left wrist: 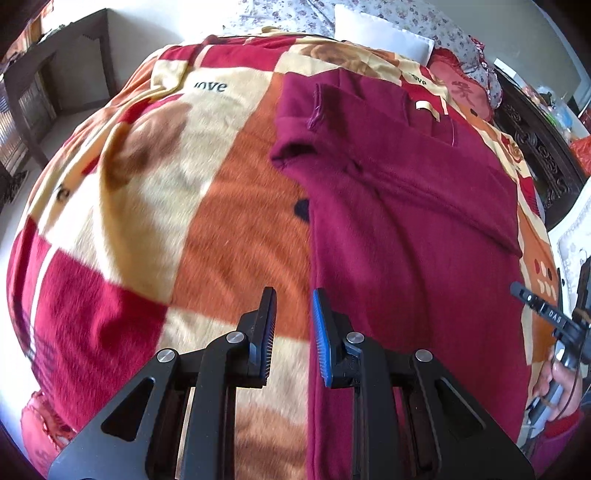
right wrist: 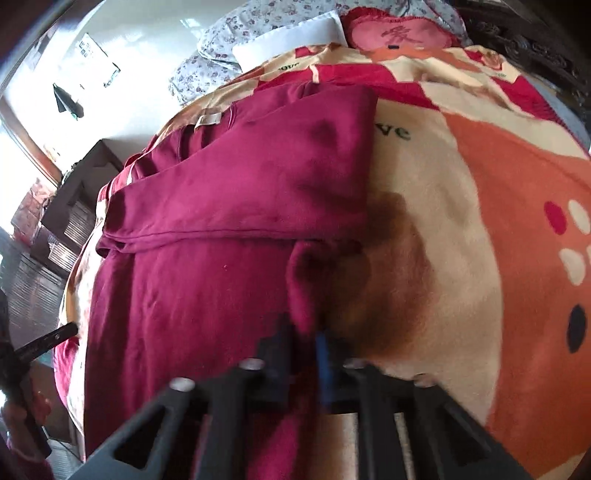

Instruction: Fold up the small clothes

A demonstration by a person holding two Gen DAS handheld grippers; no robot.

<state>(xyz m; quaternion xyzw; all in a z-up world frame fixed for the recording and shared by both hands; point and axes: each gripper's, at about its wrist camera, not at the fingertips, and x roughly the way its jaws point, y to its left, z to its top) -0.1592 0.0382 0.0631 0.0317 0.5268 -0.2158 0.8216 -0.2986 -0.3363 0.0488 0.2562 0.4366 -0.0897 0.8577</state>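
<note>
A maroon garment (left wrist: 406, 229) lies flat on a patterned blanket, with one sleeve folded across its upper part. My left gripper (left wrist: 293, 295) is open and empty, hovering just above the garment's left edge. In the right wrist view the same garment (right wrist: 207, 266) fills the left half. My right gripper (right wrist: 304, 332) is shut on a pinched fold of the garment's right edge, which rises between the fingers. The right gripper also shows at the right edge of the left wrist view (left wrist: 550, 314).
The orange, red and cream blanket (left wrist: 155, 192) covers the bed. A white pillow (left wrist: 384, 33) and a red cushion (right wrist: 399, 35) lie at the head. A dark wooden cabinet (left wrist: 40, 85) stands beside the bed on a pale floor.
</note>
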